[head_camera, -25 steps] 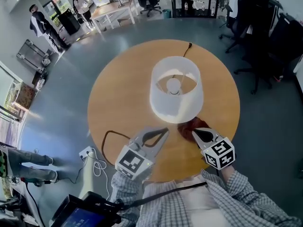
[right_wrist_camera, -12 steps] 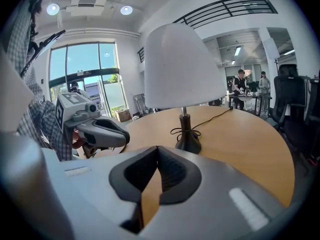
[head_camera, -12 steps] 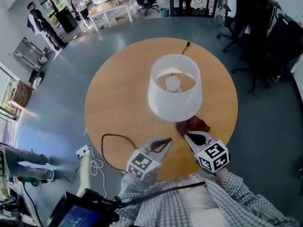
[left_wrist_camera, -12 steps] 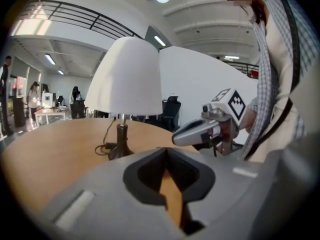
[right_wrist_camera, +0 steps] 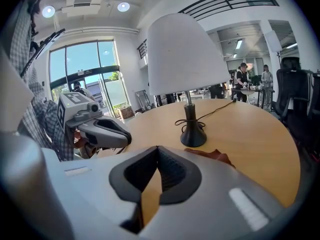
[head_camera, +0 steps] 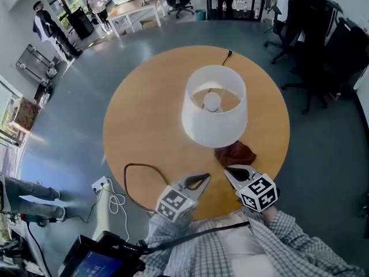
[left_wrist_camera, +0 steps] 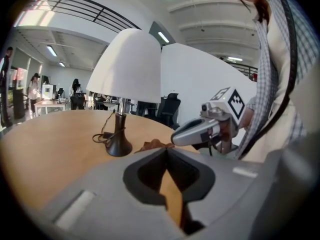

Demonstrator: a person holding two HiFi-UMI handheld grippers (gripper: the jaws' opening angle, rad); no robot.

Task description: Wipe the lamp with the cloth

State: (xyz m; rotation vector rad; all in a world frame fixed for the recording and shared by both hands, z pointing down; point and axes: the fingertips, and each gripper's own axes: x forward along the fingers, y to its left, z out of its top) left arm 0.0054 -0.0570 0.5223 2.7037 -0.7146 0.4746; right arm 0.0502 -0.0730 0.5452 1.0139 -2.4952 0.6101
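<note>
- While facing the round wooden table (head_camera: 144,114) from its near edge, holds one gripper in each hand, both aimed at the table lamp (head_camera: 214,105).
- Has the left gripper (head_camera: 205,177) low over the near edge with jaws pressed together on nothing, only bare tabletop showing past the tips.
- Has the right gripper (head_camera: 228,169) just beside it, jaws likewise pressed together and empty, tips just short of the cloth (head_camera: 235,153).
- Finds that reddish-brown cloth crumpled flat on the table toward the near right edge, just beside the lamp's dark base (right_wrist_camera: 193,136) and untouched by either gripper.
- Finds the lamp upright near the table's middle, white shade (left_wrist_camera: 131,66) above a slim metal stem, cord (right_wrist_camera: 215,110) trailing toward the far edge.
</note>
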